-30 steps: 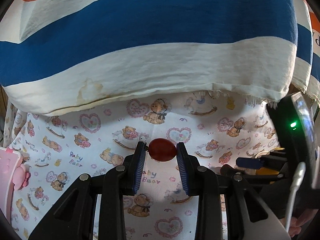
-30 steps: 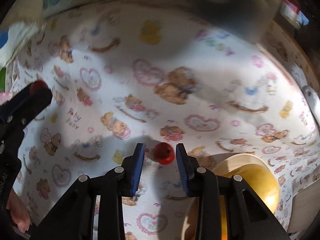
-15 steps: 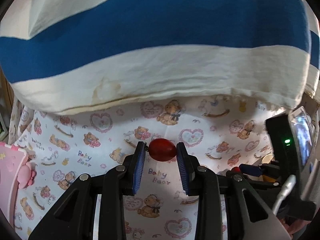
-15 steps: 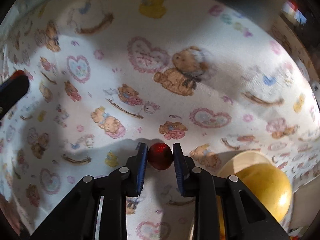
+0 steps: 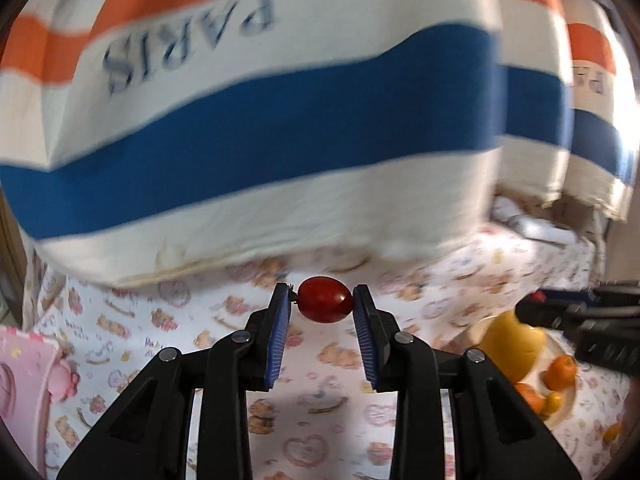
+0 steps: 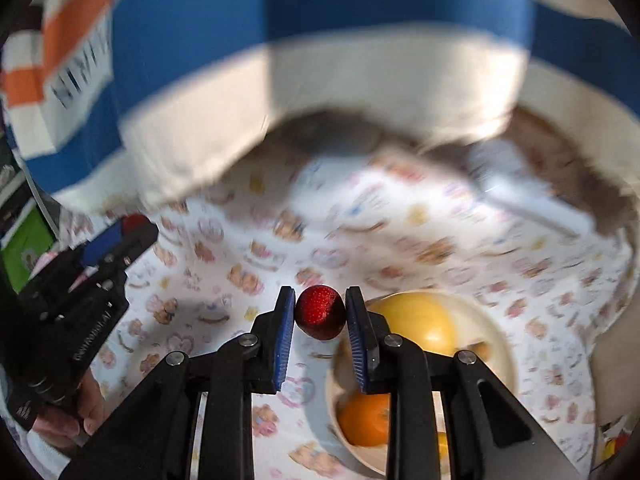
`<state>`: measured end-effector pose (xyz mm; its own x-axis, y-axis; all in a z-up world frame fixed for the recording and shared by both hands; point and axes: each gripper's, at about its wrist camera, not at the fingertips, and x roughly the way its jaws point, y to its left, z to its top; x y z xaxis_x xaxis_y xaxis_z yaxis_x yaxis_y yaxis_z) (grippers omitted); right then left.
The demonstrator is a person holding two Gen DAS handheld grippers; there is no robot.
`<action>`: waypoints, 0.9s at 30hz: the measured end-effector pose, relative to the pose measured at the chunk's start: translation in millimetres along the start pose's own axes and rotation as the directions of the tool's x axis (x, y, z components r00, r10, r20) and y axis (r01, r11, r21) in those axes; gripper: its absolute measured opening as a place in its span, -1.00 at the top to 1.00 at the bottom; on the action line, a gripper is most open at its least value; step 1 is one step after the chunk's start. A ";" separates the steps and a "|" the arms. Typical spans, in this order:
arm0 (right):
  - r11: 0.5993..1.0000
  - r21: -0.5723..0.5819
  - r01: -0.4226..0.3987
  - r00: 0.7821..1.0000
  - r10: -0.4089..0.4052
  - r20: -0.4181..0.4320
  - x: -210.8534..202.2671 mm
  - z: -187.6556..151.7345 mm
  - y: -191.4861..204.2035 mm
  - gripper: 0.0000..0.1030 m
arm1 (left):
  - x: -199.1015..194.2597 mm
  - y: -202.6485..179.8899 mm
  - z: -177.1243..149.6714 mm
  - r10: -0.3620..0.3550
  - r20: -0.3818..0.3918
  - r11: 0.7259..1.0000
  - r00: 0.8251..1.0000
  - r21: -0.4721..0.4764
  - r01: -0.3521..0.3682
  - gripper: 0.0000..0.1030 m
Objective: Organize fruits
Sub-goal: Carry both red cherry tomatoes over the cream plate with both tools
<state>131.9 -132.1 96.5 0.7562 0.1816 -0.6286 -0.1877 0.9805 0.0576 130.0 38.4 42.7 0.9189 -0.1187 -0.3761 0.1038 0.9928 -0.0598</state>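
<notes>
In the left wrist view, the left tongs pinched a smooth red fruit at frame centre, beneath a striped cloth printed "PARIS". In the right wrist view, the right tongs pinched a speckled red berry at centre, beside a cream bowl holding a yellow fruit and an orange.

Layout relative to the bowl. The bowl rests on the printed cloth; in it lie a large round fruit at the back and a mandarin at the front. The right gripper holds a strawberry above the bowl's left rim. The left gripper, well left of the bowl, holds a cherry tomato above the cloth. Behind the bowl hangs a striped fabric.
</notes>
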 end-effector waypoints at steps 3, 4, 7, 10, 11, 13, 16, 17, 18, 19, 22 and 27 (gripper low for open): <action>1.000 0.023 -0.015 0.999 0.014 0.052 -42.6 -6.8 -30.0 0.48 | -20.8 -21.2 12.2 -0.023 0.014 0.999 1.000 0.044 0.022 0.40; 0.999 0.034 -0.014 0.998 0.012 0.067 -57.4 -9.4 -38.5 0.48 | -28.3 -28.5 14.3 -0.038 0.019 0.997 0.999 0.061 0.036 0.40; 0.998 0.050 -0.043 0.992 0.037 0.120 -85.2 -17.8 -59.8 0.48 | -49.1 -49.0 20.6 -0.097 0.021 0.991 0.995 0.090 0.094 0.40; 0.996 0.077 -0.045 0.985 0.032 0.168 -100.5 -34.5 -77.1 0.48 | -57.6 -68.7 24.7 -0.161 -0.024 0.983 0.987 0.081 0.162 0.40; 0.995 0.089 -0.055 0.984 0.039 0.176 -100.4 -39.7 -82.5 0.48 | -58.7 -76.7 25.0 -0.179 -0.036 0.979 0.983 0.088 0.182 0.40; 0.992 0.106 -0.074 0.979 0.052 0.196 -98.4 -50.3 -95.9 0.48 | -60.3 -95.3 24.8 -0.189 -0.046 0.972 0.981 0.131 0.194 0.40; 0.993 0.103 -0.057 0.980 0.036 0.195 -88.0 -63.2 -108.8 0.48 | -57.7 -116.6 18.5 -0.224 -0.064 0.957 0.973 0.173 0.231 0.40; 0.993 0.102 -0.057 0.981 0.037 0.189 -81.2 -67.5 -112.1 0.48 | -54.4 -125.0 16.4 -0.244 -0.078 0.950 0.967 0.179 0.255 0.40; 0.993 0.103 -0.056 0.983 0.037 0.180 -75.5 -71.9 -116.0 0.48 | -53.2 -130.8 14.3 -0.260 -0.090 0.944 0.961 0.185 0.273 0.40; 0.993 0.104 -0.057 0.984 0.039 0.172 -70.7 -75.4 -118.8 0.48 | -50.8 -138.6 10.0 -0.273 -0.106 0.937 0.956 0.194 0.290 0.40; 0.990 0.125 -0.067 0.988 0.048 0.150 -57.2 -86.0 -130.0 0.48 | -36.5 -160.5 -4.9 -0.296 -0.173 0.922 0.939 0.207 0.329 0.40; 0.980 0.178 -0.086 0.995 0.074 0.071 -35.8 -103.9 -151.1 0.48 | -11.2 -180.7 -29.7 -0.268 -0.256 0.916 0.929 0.230 0.328 0.40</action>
<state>68.0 -294.5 29.7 0.7826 0.2590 -0.5661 -0.1374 0.9588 0.2487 89.6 -140.1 30.3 0.7283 -0.3809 -0.5697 0.4842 0.8742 0.0345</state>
